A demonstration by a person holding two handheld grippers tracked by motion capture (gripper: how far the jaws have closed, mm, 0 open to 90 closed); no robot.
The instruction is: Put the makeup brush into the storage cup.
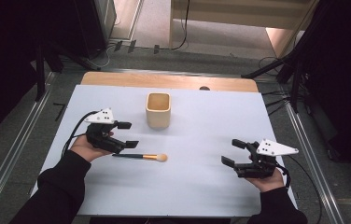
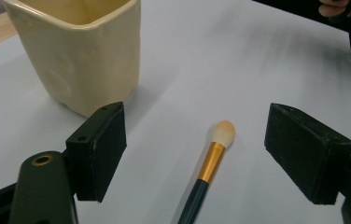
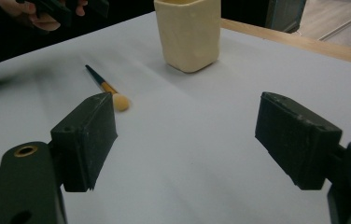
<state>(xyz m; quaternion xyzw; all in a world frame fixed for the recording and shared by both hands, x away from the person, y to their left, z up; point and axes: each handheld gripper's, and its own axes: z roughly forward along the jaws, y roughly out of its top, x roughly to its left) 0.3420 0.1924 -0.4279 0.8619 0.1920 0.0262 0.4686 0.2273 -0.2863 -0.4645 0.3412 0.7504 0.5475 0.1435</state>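
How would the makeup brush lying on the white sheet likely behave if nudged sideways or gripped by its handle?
The makeup brush has a slim, round-looking handle, so a sideways nudge would probably roll it. The handle and gold ferrule look rigid; only the pale tuft seems soft. It looks light, so the left tongs, open around it, should lift it easily, though the smooth handle might slip.

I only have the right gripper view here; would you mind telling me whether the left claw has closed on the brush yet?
Observer: No. In the left gripper view the left claw is open, its jaws either side of the brush, touching nothing.
Operator: Thanks. Is anything inside the cup?
Observer: The high view looks into the cup; what shows of its inside looks empty.
Operator: And which way does the brush point?
Observer: From above, its bristle tip points towards the right claw.
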